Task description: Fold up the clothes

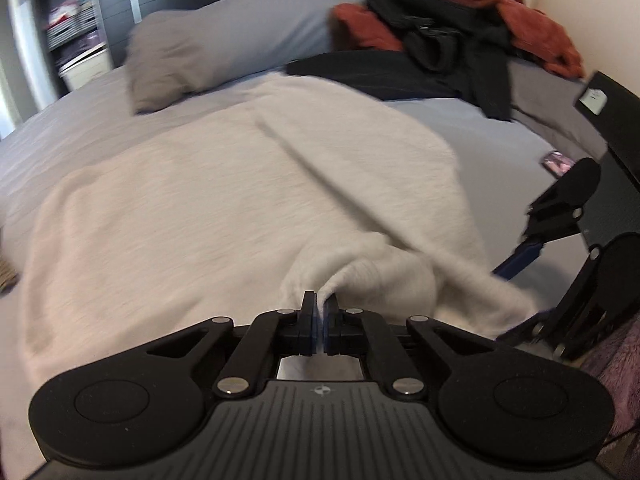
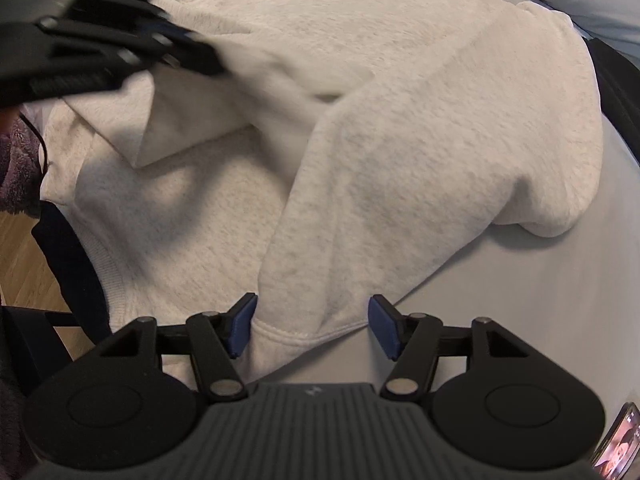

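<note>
While our left gripper [image 1: 320, 312] is pinching the cream sweatshirt [image 1: 224, 184] at 6 o'clock, our right gripper [image 2: 312, 326] is gaping, empty, astride the cuff [image 2: 296, 330], probably needing closure next.

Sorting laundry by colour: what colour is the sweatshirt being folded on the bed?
The sweatshirt is a pale heathered cream; the right wrist view shows it best.

**open sheet to the right, clutter far ahead**

right of the right tongs [image 2: 312, 326] the pale grey bedsheet [image 2: 500, 300] lies bare, save a small phone [image 2: 618, 444] at the edge. far ahead of the left tongs [image 1: 320, 312], a grey pillow [image 1: 168, 64] and a heap of black and rust-red clothes [image 1: 452, 36] block passage.
</note>
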The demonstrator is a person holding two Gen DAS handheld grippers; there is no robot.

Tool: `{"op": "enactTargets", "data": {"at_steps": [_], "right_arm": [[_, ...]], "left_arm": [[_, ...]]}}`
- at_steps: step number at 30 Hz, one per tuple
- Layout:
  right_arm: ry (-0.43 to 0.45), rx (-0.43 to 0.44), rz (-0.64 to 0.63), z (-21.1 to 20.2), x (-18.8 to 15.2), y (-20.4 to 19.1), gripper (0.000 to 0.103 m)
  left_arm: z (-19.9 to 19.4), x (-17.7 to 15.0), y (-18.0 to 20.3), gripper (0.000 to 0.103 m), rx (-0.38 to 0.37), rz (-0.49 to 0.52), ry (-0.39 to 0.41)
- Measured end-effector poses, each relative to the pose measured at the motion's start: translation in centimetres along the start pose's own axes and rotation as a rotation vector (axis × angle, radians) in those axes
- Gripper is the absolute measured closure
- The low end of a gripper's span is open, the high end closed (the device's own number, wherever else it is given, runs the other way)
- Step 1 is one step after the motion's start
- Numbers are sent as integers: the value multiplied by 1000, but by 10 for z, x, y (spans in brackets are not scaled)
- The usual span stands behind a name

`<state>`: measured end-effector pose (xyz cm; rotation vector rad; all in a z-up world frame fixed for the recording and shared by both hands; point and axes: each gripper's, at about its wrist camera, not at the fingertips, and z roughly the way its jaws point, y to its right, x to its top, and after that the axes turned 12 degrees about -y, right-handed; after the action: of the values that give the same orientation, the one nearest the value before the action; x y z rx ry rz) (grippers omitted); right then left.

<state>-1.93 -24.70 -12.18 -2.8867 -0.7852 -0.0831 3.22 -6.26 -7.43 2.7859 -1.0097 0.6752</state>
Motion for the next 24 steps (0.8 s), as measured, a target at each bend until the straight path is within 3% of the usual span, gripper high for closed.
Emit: {"op": "enactTargets", "data": {"at_steps": [4, 10, 13, 18, 24], "right_arm": [[44, 3, 13, -15, 1, 0, 39], [200, 162, 86, -40, 24, 0, 39], [198, 217, 97, -40, 36, -9, 41], [179, 188, 71, -30, 51, -24, 44], [170, 246, 122, -19, 71, -34, 45]], "left_arm": [[-15, -23, -24, 102, 2, -75, -26], [-18, -53, -33, 102, -7, -123, -62], [-14, -62, -34, 102, -6, -132, -86], [-8, -76, -36, 102, 4, -128, -120], [-5, -87, -37, 102, 3, -121, -136]]}}
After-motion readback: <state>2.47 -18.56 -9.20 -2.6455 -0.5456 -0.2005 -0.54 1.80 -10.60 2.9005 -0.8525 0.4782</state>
